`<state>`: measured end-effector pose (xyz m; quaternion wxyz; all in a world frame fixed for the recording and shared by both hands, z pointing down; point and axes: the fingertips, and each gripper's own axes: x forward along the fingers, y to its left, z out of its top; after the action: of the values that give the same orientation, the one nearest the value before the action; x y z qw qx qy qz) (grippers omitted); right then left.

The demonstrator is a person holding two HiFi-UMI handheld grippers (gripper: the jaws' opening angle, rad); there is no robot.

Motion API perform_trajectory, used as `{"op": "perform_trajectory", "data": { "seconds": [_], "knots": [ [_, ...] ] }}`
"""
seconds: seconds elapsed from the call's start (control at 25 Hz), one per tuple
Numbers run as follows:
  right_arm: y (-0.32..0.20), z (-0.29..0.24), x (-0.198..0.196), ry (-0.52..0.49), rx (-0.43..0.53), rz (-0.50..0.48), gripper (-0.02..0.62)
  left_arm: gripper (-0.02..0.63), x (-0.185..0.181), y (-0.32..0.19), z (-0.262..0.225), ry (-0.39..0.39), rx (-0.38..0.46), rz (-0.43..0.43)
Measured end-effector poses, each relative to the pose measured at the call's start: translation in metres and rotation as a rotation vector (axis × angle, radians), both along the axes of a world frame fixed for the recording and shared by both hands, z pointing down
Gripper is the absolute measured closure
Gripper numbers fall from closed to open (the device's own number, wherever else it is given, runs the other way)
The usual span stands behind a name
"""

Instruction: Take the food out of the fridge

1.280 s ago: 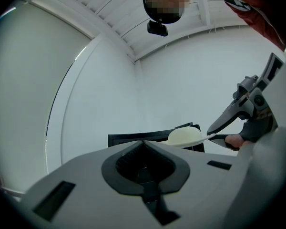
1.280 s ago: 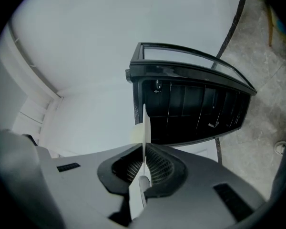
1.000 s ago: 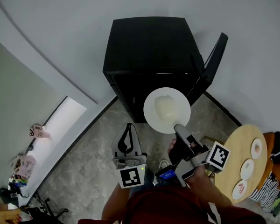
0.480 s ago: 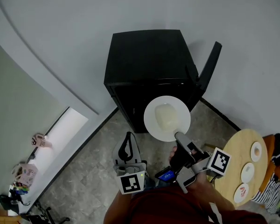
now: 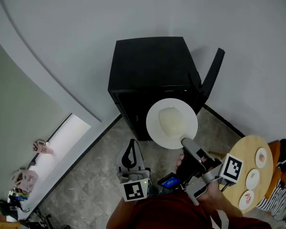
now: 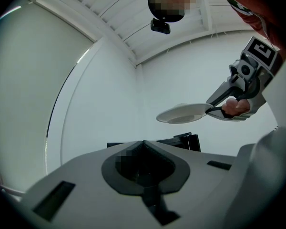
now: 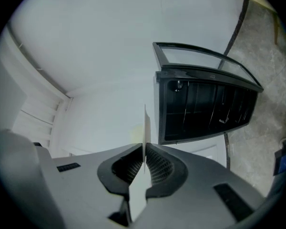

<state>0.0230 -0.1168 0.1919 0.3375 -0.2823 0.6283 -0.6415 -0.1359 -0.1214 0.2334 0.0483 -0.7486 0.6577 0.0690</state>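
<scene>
Since a second ago the right gripper (image 5: 184, 141) has drawn back and a little rightward, taking the plate (image 5: 158, 128) with it, while the left gripper (image 5: 129, 144) has hardly shifted. One white plate, bearing one pale lump of food (image 5: 172, 120), hangs level outside the one black fridge (image 5: 152, 66), whose door (image 5: 212, 73) stands open at the right. Reaching forward from the person's waist, the right gripper has its jaws clamped on the plate's near rim. Low beside it, the left gripper points forward, jaws pressed together with nothing between them. One round wooden tabletop (image 5: 242, 144) at far right carries three small dishes (image 5: 252, 178).
</scene>
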Motion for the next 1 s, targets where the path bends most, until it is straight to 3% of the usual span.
{"op": "perform_trajectory", "data": {
  "seconds": [0.4, 0.68, 1.0],
  "knots": [
    [0.001, -0.015, 0.001, 0.001, 0.003, 0.016, 0.558, 0.593, -0.003, -0.004, -0.012, 0.002, -0.019, -0.001],
    [-0.002, -0.007, 0.002, -0.011, -0.024, 0.014, 0.558, 0.592, -0.004, -0.007, -0.008, -0.054, -0.005, 0.012],
    [-0.001, 0.001, -0.002, -0.029, -0.054, 0.003, 0.558, 0.593, -0.007, -0.007, -0.005, -0.036, -0.018, 0.002]
  ]
}}
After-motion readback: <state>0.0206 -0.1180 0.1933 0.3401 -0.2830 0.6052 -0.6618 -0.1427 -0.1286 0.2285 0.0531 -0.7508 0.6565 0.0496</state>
